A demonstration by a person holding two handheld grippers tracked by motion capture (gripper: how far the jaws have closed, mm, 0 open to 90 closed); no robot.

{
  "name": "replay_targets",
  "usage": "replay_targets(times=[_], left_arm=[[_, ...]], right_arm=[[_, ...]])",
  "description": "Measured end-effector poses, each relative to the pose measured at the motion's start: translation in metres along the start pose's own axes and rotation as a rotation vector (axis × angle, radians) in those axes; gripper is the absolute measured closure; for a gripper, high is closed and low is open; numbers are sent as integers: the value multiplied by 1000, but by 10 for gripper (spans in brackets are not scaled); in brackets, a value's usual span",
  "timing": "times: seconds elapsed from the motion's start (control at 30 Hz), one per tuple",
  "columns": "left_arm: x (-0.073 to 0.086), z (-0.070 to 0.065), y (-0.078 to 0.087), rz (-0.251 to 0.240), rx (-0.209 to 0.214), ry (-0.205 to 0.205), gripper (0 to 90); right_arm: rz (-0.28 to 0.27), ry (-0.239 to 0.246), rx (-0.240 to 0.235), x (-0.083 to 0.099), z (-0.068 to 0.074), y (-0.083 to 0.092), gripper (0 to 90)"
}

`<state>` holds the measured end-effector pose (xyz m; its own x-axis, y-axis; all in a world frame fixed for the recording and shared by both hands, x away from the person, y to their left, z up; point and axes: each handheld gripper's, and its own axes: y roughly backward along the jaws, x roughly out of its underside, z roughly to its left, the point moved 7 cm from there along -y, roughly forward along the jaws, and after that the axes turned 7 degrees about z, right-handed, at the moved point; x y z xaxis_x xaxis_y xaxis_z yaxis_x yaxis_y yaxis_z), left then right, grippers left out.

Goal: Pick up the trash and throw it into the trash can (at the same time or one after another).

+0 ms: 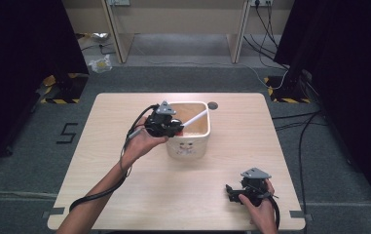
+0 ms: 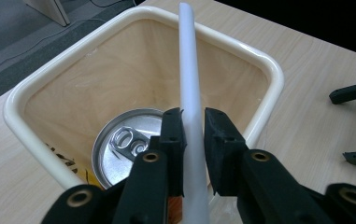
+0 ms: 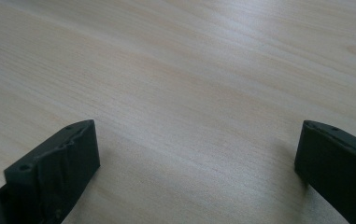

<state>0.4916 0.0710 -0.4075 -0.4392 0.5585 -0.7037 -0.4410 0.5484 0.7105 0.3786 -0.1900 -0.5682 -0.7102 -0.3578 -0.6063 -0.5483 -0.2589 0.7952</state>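
High view: the left claw point(image 1: 179, 125) hangs over the near-left rim of a cream square plastic bin point(image 1: 207, 130), which stands toward the far middle of the pale wooden counter point(image 1: 124, 195). A person's left hand point(image 1: 139, 145) carries it from the near-left side, a black cable trailing back along the forearm. The claw is clamped on a long white plastic tube point(image 1: 195, 117); the tube slants across the bin's mouth toward its far-right corner, where the tip lies close to the rim.

Left gripper view, looking along the tool: both black pads press the tube point(image 2: 189, 93) from either side, and it runs straight up between them and past the bin's far rim point(image 2: 241, 44). Down inside the bin, a silver aluminium drink can point(image 2: 122, 149) stands upright with its pull-tab top showing, just left of the tube.

Near the near-right corner of the counter, the right claw point(image 1: 231, 191) rests low on the wood in the person's right hand point(image 1: 260, 207), well apart from the bin. Right gripper view: its jaws stand wide apart with bare wood point(image 3: 189, 93) between them.
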Motion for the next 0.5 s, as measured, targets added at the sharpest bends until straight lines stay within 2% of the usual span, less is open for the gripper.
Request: replay_targets(times=[0.33,0.5], left_arm=[[-6,-3,0,-2,-4,-10,714],[-14,-3,14,-56,0,-4,677]], right_arm=[[0,0,0,0,0,0,3],[0,-1,-1,0,0,0,3]])
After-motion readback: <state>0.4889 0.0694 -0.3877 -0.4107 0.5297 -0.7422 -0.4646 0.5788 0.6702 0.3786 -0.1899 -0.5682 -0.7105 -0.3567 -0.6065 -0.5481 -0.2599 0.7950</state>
